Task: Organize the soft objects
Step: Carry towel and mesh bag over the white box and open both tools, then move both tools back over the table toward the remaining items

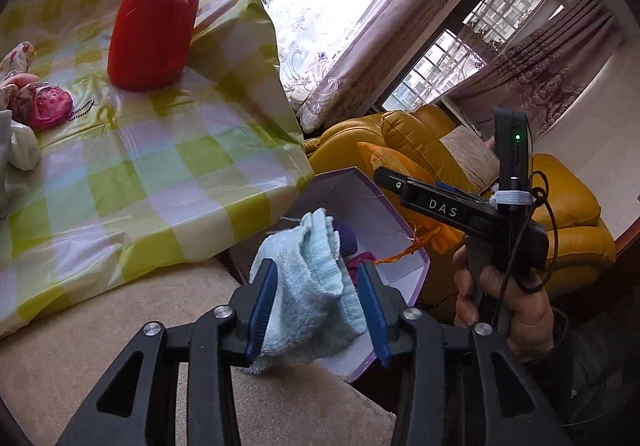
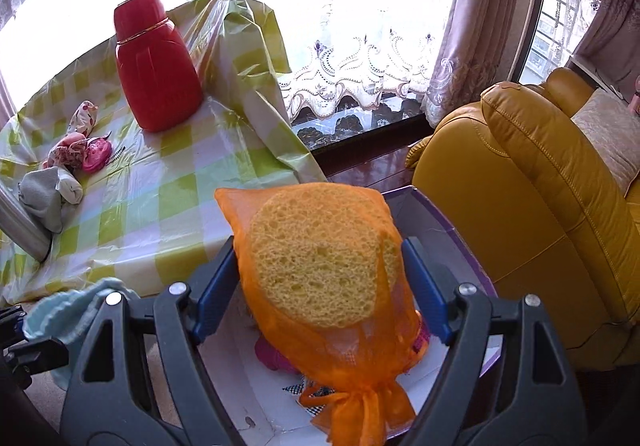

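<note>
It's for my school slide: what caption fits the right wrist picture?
Right gripper holding a yellow sponge in orange mesh above a purple-rimmed white box.

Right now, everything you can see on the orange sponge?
The sponge is a round, yellow, open-pored disc inside an orange mesh bag tied in a knot at the near end, loose threads trailing. It sits tilted between the blue pads of the right gripper, which grip its sides. It hangs above the open purple-edged box, whose white floor holds other soft pieces. Its underside is hidden.
</note>
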`<state>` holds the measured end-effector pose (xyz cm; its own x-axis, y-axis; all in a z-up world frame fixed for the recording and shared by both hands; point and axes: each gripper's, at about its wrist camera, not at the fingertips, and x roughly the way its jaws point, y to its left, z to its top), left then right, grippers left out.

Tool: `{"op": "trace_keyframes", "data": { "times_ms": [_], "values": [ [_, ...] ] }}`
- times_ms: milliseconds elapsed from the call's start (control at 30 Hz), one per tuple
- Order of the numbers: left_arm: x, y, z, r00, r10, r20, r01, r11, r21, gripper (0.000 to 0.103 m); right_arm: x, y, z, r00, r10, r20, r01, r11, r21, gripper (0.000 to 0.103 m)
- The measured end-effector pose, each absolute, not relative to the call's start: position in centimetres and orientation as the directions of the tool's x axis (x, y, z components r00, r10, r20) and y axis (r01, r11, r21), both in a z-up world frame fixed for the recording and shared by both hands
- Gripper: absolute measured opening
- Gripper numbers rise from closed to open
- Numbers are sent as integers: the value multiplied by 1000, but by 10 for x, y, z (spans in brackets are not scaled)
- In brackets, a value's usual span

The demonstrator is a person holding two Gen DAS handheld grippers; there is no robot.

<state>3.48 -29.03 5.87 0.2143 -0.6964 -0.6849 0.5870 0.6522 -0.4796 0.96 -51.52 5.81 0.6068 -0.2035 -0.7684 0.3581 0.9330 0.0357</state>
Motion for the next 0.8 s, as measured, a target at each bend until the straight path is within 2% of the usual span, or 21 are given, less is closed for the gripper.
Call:
{"op": "trace_keyframes", "data": {
  "times_ms": [33,67,433,800],
  "values": [
    [33,-292,59,219,-695,-685,592,653,-473,66,9,-516,58,605,-205,-769,360,933,34,83],
    [32,-293,60,220,-697,-683,595,651,-472,67,9,-517,57,603,-210,-770,362,932,30,84],
    [35,-247,51,280,-649,-707,522,721,-456,67,13,-504,44,603,-154,-783,312,948,54,86],
    [34,-127,40,410,-541,-735,331,839,-433,67,36,-451,44,614,-71,-786,198,978,66,86]
  ]
}}
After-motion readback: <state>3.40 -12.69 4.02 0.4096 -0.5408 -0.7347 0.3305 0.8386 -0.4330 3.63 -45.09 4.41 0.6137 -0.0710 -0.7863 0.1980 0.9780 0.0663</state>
